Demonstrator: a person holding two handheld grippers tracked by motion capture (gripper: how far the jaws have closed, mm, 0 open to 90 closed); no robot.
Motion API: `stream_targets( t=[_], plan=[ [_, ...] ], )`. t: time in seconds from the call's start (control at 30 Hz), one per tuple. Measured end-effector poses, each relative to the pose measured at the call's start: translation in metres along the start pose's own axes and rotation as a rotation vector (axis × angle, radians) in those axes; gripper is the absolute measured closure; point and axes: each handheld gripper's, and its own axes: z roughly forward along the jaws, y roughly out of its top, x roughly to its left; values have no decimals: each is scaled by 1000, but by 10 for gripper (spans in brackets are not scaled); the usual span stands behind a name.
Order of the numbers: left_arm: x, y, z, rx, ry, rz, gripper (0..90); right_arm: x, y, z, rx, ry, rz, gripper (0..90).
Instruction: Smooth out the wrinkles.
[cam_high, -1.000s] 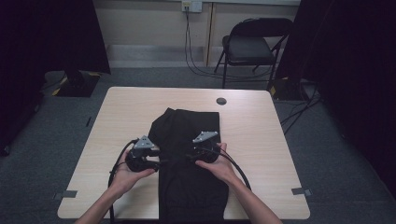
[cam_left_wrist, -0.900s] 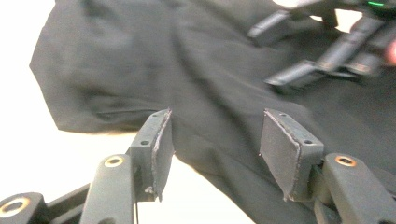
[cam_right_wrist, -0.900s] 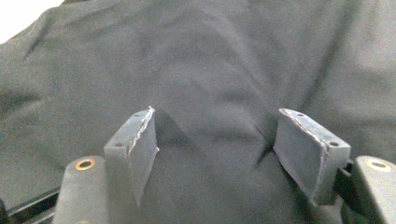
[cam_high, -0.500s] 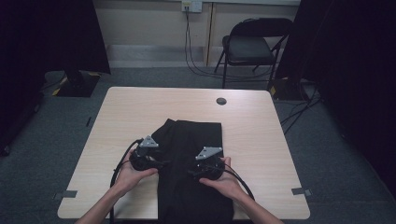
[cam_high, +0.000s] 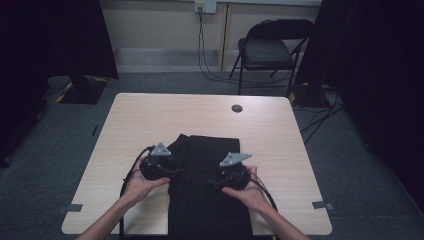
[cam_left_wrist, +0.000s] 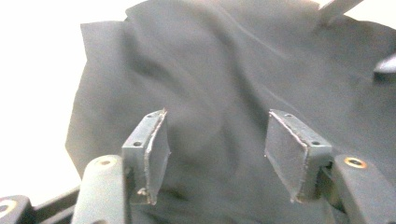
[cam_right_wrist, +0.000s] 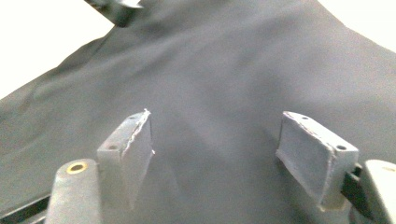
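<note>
A black cloth (cam_high: 207, 192) lies on the light wooden table (cam_high: 280, 145), running from its middle to the near edge. My left gripper (cam_high: 175, 170) sits at the cloth's left edge and points right, while my right gripper (cam_high: 213, 181) hovers over the cloth's right half and points left. In the left gripper view the gripper (cam_left_wrist: 217, 149) is open, with rumpled cloth (cam_left_wrist: 224, 70) below and nothing pinched. The right gripper view shows that gripper (cam_right_wrist: 219, 149) open above smooth cloth (cam_right_wrist: 243, 70). Both pairs of jaws have just been opening, with nothing held between them.
A round cable hole (cam_high: 237, 108) sits near the table's far edge. Behind the table stand a folding chair (cam_high: 270, 50) and trailing cables (cam_high: 205, 60). Bare tabletop lies left, right and beyond the cloth. Tape marks (cam_high: 74, 207) lie on the floor by the near corners.
Both hands have drawn back toward the near edge, the right one also rising. The cloth's far edge now lies closer to the person than before.
</note>
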Motion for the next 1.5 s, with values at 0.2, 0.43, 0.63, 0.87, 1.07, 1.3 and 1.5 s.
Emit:
stream_targets(
  t=[0.2,0.43,0.63,0.87,1.07,1.3,1.5],
  plan=[
    [43,20,21,-5,57,-76,274,-71,20,14,-15,-109,96,222],
    [68,31,56,5,16,-161,192,-109,26,44,44,-181,130,210],
    [69,28,69,25,44,-164,164,-121,20,51,85,-224,119,202],
    [69,25,72,46,42,-151,159,-124,11,53,77,-228,137,194],
    [71,17,75,47,20,-176,157,-115,6,49,41,-204,117,332],
    [57,18,78,23,5,-106,312,-108,8,48,37,-139,86,681],
    [57,19,78,-26,-89,-137,773,-105,9,49,29,-76,110,854]
  ],
)
